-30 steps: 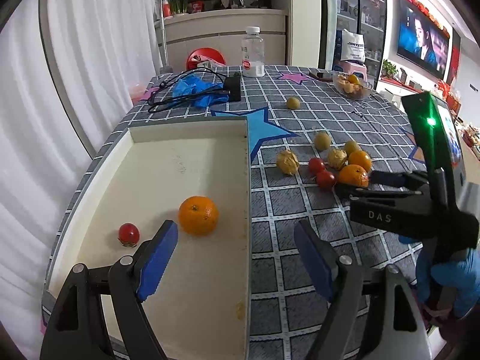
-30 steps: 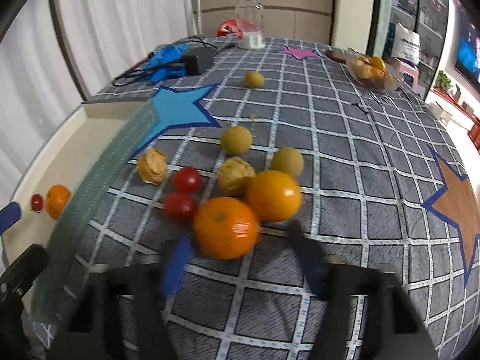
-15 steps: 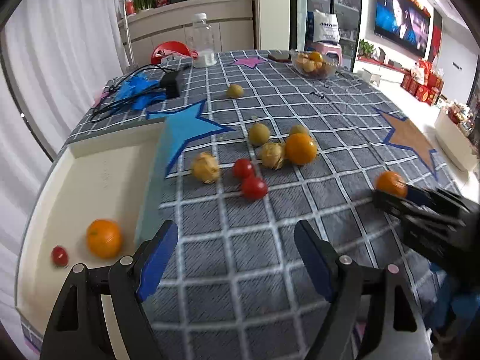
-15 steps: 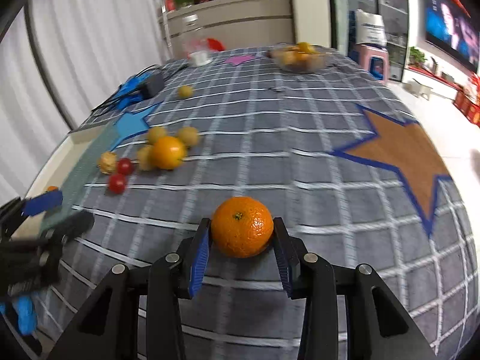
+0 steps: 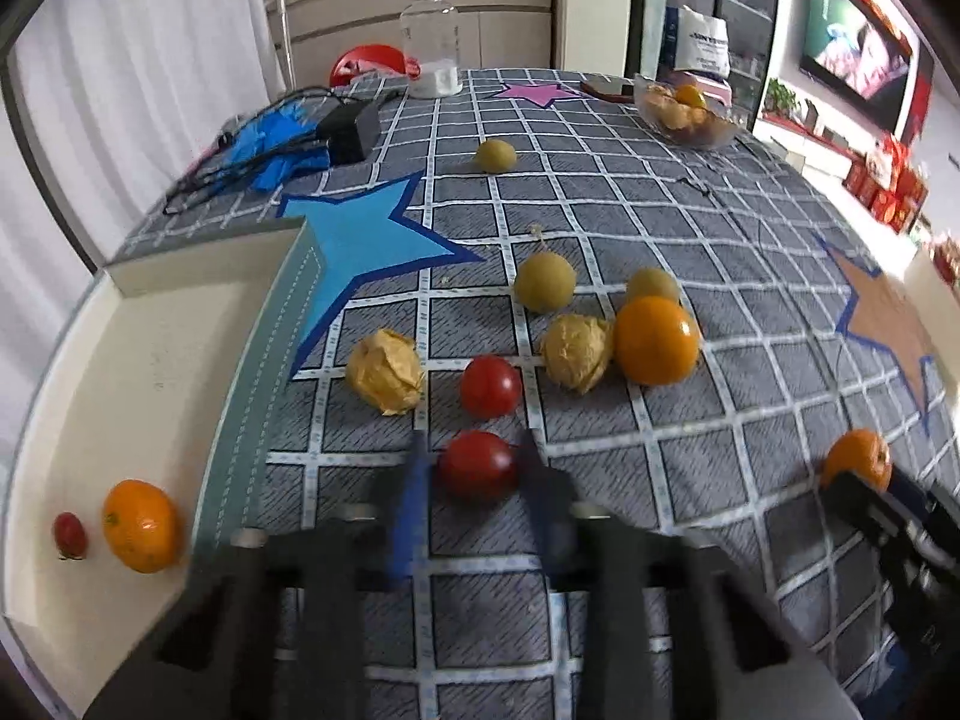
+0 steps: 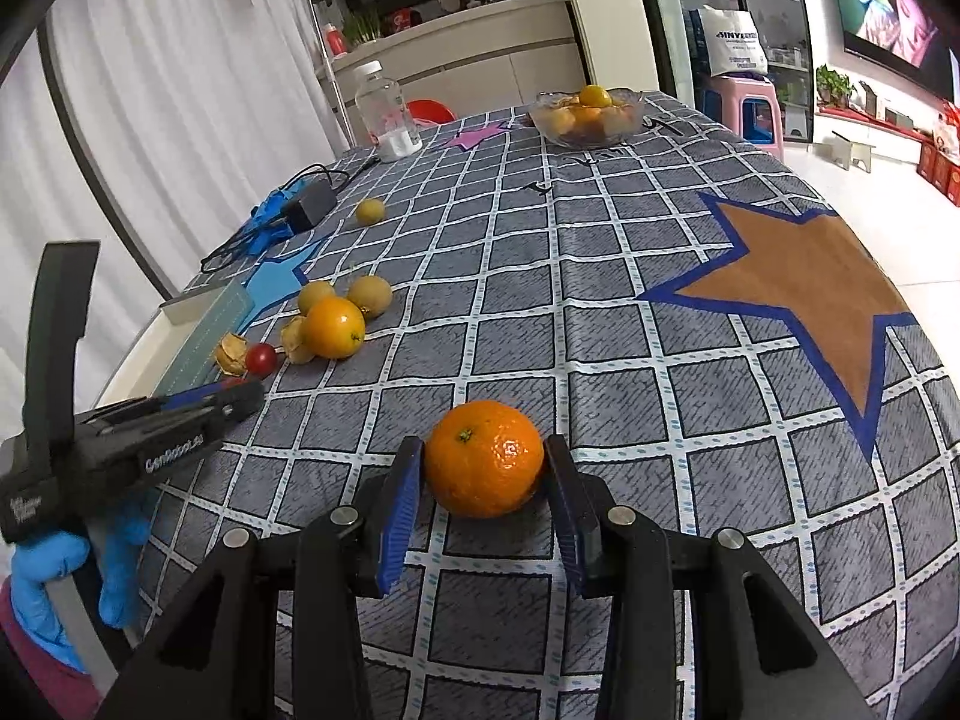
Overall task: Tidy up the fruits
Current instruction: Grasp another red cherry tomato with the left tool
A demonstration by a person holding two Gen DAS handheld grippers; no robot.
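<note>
My right gripper is shut on a mandarin orange, held just above the checked tablecloth; it also shows in the left wrist view. My left gripper is closed around a red cherry tomato, its blue pads blurred at both sides of it. Just beyond lie a second tomato, two husked physalis, an orange and two yellow-green fruits. The cream tray at left holds an orange and a small tomato.
A lone yellow fruit lies farther back. A glass bowl of fruit stands at the back right, a plastic bottle at the back, and blue gloves with a black adapter and cables at the back left.
My left gripper moved forward and down over the nearest tomato and its jaws narrowed around it. My right gripper stays shut on the mandarin, now closer to the tablecloth.
</note>
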